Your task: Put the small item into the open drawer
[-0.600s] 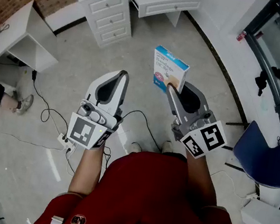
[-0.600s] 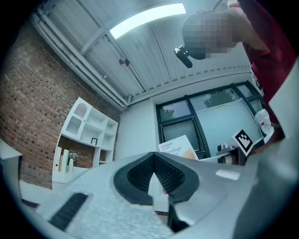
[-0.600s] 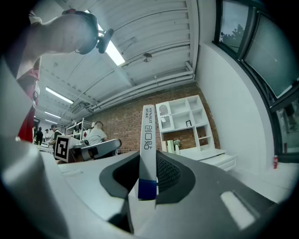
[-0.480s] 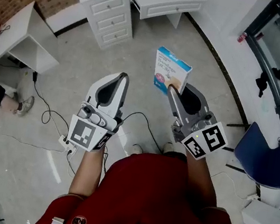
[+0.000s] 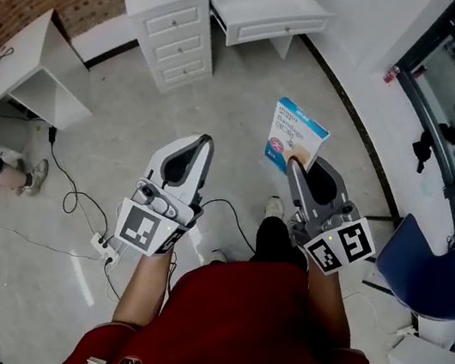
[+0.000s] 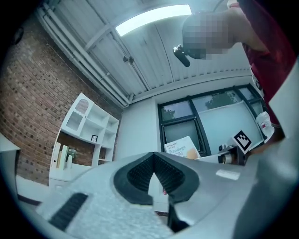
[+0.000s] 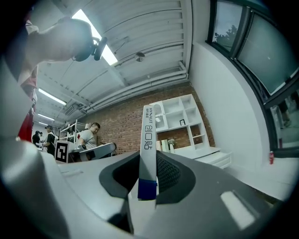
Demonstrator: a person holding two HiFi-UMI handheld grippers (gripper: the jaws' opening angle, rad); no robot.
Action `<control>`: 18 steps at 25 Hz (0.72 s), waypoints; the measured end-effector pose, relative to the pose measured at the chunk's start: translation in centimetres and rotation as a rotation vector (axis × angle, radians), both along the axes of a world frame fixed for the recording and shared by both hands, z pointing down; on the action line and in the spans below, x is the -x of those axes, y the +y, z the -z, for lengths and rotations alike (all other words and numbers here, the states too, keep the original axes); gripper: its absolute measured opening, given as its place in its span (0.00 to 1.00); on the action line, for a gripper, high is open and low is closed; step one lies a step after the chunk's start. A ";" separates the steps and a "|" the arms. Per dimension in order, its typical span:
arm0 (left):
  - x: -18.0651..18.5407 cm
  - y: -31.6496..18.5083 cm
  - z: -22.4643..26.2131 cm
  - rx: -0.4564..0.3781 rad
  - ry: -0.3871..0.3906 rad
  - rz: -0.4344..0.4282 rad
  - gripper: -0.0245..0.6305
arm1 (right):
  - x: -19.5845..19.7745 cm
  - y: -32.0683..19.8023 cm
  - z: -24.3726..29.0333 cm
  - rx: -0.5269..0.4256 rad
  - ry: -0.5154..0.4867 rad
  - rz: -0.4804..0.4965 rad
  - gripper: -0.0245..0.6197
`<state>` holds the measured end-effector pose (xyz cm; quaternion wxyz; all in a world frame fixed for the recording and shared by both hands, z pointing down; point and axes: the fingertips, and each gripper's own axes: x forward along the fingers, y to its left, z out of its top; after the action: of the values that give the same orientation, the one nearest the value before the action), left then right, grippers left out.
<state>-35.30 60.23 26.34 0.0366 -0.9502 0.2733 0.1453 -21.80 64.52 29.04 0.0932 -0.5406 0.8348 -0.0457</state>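
My right gripper [image 5: 294,164] is shut on a small white and blue bandage box [image 5: 297,135], held upright by its lower edge over the floor. In the right gripper view the box's narrow side [image 7: 148,140] stands between the ribbed pads [image 7: 164,172]. My left gripper [image 5: 204,140] hangs beside it, shut, with nothing in its jaws; its tips meet in the left gripper view [image 6: 153,156], where the box [image 6: 181,148] shows beyond. The open drawer [image 5: 270,17] sticks out of a white desk far ahead.
A white drawer cabinet [image 5: 179,37] stands left of the open drawer. A white shelf unit [image 5: 43,66] lies at the left, and cables with a power strip [image 5: 103,242] run over the floor. A blue chair [image 5: 423,259] is at the right. A person [image 7: 88,135] sits in the background.
Both grippers and the box have shifted right and slightly down in the head view. The desk with the drawer sits a little lower in the frame, and a dark shoe now shows stepping forward.
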 end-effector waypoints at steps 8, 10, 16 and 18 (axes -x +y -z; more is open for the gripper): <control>-8.4 -9.7 0.2 -0.017 -0.056 0.013 0.04 | -8.2 -10.3 -0.4 -0.036 0.007 0.022 0.18; -11.2 -12.8 0.0 -0.014 -0.095 0.049 0.04 | -11.5 -13.2 -0.7 -0.047 0.013 0.022 0.18; -20.7 -22.4 0.0 -0.020 -0.157 0.098 0.04 | -20.8 -22.3 -0.7 -0.058 0.032 0.063 0.18; -23.3 -25.2 0.0 -0.012 -0.163 0.113 0.04 | -23.2 -24.9 -0.7 -0.053 0.025 0.090 0.18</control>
<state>-12.01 35.05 26.37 0.0726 -0.9417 0.3217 0.0670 1.39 39.57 29.78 0.0950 -0.5002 0.8604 -0.0210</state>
